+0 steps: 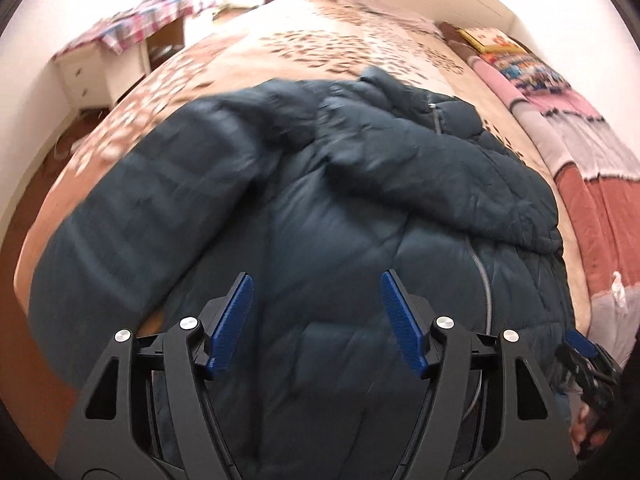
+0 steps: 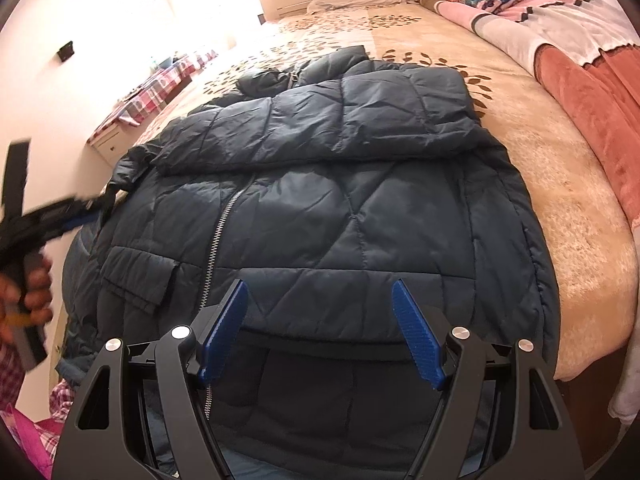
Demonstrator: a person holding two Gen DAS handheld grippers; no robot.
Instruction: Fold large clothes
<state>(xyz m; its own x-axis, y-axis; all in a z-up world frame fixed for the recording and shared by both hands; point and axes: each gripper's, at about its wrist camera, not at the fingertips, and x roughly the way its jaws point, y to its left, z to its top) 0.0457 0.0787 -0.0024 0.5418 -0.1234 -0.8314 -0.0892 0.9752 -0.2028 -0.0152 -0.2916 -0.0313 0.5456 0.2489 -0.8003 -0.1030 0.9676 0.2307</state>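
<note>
Dark teal quilted puffer jacket [image 2: 320, 200] flat on leaf-print bed [image 2: 540, 160], sleeves folded across. Left tongs [image 1: 316, 292], right tongs [image 2: 320, 300]: both spread, empty. Next: grasp hem, fold upward.

Dark navy quilted puffer jacket [image 2: 320, 208], front up on the bed, zipper running down left of centre, one sleeve folded across the chest, hem nearest, collar far

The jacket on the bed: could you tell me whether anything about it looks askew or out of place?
Slightly. The dark quilted jacket lies zipped on the bedspread, one sleeve folded across its chest. Its hem hangs over the bed's near edge, and the collar is rumpled. No damage shows. Both grippers are open above it.
</note>
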